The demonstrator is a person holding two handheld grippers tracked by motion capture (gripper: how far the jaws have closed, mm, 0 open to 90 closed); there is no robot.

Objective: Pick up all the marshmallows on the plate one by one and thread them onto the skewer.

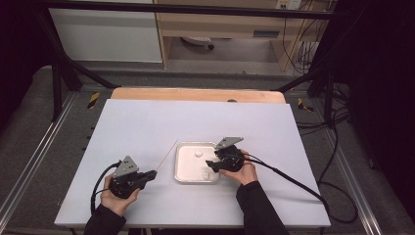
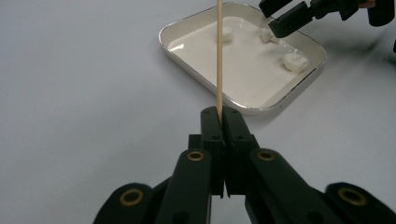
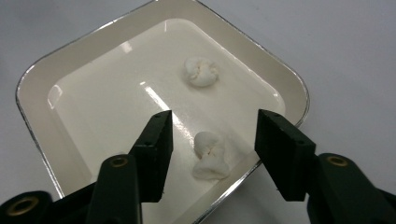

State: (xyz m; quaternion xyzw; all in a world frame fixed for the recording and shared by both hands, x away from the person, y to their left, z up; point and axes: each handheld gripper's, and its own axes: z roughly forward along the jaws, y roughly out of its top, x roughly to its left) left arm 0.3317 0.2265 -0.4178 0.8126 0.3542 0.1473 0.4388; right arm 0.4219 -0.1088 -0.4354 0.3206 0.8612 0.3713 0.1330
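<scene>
A thin wooden skewer is clamped at its near end between the jaws of the left gripper, which are pressed tight on it; in the high view the skewer slants up and away from that gripper toward the left rim of the tray, its far tip just beside the tray's far left corner. In the left gripper view its upper end is cut off by the frame.

The tray is a shallow, cream-coloured dish with a silvery rim, lying on the white worktop near the person's side. It holds small white, puffy lumps: the left gripper view shows three, the right gripper view two, one lump near the tray's rim and another lump farther in. What they are made of is hard to tell.

The right gripper hangs over the tray's right part, its jaws partly open on either side of the nearer lump; the pads do not press on it, and a gap shows on both sides. In the high view this gripper hides part of the tray's right edge.

Beyond the worktop lie a wooden strip, a black frame and cables on the floor.
</scene>
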